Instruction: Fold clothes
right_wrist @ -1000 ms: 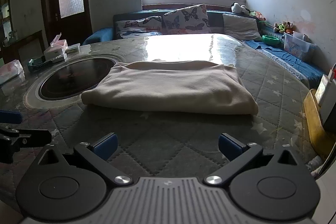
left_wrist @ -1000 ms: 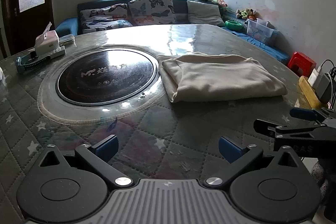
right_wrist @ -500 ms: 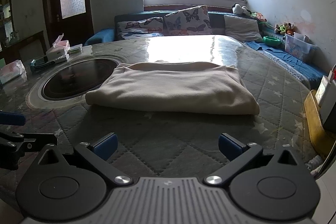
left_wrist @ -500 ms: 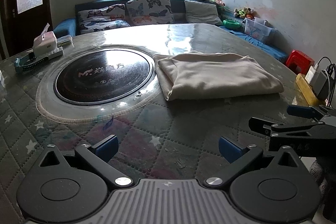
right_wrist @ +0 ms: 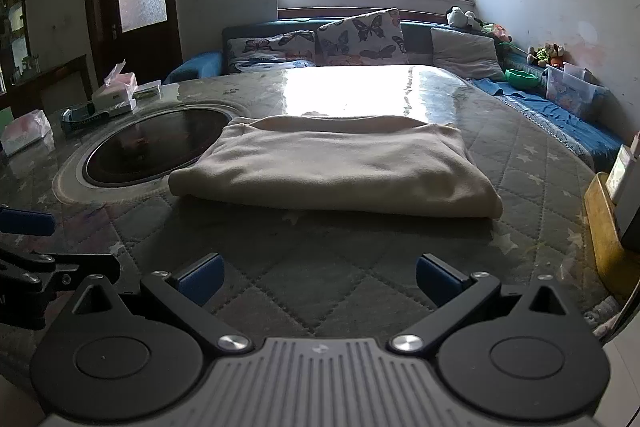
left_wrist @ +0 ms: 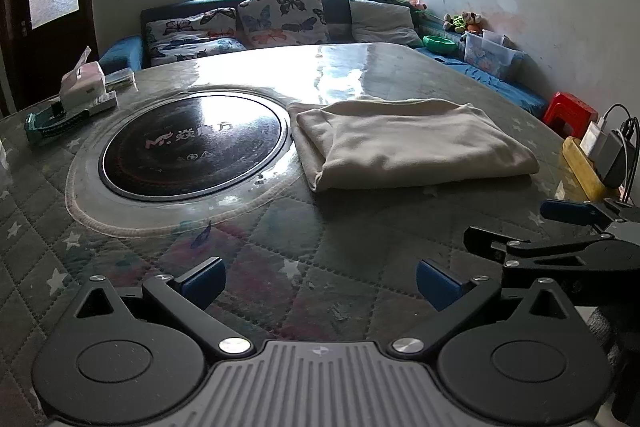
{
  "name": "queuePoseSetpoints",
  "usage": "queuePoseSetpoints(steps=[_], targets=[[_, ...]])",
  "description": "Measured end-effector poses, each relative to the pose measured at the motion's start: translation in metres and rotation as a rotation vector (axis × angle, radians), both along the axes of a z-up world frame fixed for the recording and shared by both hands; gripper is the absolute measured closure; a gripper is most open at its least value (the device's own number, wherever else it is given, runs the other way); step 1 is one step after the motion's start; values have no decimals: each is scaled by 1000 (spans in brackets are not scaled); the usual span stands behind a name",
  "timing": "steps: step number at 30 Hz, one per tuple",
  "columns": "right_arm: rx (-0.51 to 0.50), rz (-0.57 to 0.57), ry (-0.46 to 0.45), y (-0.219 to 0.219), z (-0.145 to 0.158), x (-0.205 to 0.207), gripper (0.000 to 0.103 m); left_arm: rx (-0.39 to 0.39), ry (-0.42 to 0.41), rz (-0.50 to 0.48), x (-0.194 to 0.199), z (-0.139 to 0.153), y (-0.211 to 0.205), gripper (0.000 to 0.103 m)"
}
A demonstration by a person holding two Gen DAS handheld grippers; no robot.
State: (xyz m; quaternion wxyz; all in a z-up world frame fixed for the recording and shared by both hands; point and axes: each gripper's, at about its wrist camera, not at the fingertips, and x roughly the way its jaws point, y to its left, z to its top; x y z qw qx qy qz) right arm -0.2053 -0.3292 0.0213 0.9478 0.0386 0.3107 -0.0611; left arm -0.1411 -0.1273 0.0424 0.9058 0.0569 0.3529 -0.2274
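Folding looks all but finished: the cream garment (right_wrist: 336, 167) lies as a neat, soft rectangle in several layers near the middle of the tabletop (right_wrist: 532, 163), just beside the round black glass hob (left_wrist: 192, 143). Left gripper (left_wrist: 320, 283) and right gripper (right_wrist: 319, 279) hover empty over the near edge, jaws apart. The quilted, star-patterned cover lies under glossy clear plastic.

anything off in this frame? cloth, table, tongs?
Nothing stands out. The cloth lies folded flat on the table, one end just over the rim of the hotplate. Both tongs, left and right, are open, empty and short of the cloth.
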Motion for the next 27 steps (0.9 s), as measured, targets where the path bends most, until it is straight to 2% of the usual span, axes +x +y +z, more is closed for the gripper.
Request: queuePoseSetpoints(steps=[27], targets=[[4, 0, 10, -2, -3, 1, 0, 13, 9, -37, -5, -5, -12, 0]])
